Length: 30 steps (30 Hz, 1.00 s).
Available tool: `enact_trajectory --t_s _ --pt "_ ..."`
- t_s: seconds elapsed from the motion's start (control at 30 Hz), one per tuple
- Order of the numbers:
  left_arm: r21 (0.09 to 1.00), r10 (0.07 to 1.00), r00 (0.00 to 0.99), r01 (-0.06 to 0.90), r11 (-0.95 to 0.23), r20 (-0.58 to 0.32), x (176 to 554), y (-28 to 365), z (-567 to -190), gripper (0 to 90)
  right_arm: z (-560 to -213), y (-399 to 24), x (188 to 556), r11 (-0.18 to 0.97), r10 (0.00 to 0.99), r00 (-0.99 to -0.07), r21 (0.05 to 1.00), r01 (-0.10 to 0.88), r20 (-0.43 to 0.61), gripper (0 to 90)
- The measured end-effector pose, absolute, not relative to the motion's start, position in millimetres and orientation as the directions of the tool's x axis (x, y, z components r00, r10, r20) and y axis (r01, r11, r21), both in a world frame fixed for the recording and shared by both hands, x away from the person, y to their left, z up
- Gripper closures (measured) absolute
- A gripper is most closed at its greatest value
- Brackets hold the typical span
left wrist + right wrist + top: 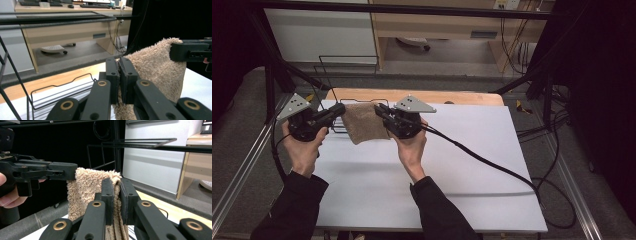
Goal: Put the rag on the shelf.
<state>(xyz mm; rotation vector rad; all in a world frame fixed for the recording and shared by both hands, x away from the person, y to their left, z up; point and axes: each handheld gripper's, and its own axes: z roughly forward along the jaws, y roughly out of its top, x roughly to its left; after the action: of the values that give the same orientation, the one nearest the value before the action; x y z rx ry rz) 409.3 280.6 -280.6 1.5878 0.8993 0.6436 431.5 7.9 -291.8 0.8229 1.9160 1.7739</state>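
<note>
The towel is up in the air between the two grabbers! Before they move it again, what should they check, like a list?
1. Left gripper pinching the towel: ok, jaws shut on one top corner.
2. Right gripper pinching the towel: ok, jaws shut on the other top corner, folds of cloth between them.
3. Towel hanging free: ok, it droops between the grippers, lower edge close to the white table; whether it touches, cannot tell.
4. Top edge stretched flat: not ok, it sags a little.
5. Wire rack out of the way: cannot tell, it sits very near the towel.
6. Cable clear of the towel: ok, it trails off to the right.
</note>
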Motion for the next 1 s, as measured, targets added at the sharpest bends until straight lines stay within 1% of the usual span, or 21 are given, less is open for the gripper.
enact_trajectory --t_s 0.3,1.0 --pt "0.983 0.839 0.542 0.176 -0.056 -0.049 411 285 -265 85.7 -279 15 437 0.002 0.661 -0.746 0.993 0.115 0.085 83.0" --pt "0.992 0.857 0.513 0.121 -0.020 -0.045 419 302 -237 85.7 -249 36 446 -0.017 0.663 -0.746 0.998 0.059 0.055 83.0"
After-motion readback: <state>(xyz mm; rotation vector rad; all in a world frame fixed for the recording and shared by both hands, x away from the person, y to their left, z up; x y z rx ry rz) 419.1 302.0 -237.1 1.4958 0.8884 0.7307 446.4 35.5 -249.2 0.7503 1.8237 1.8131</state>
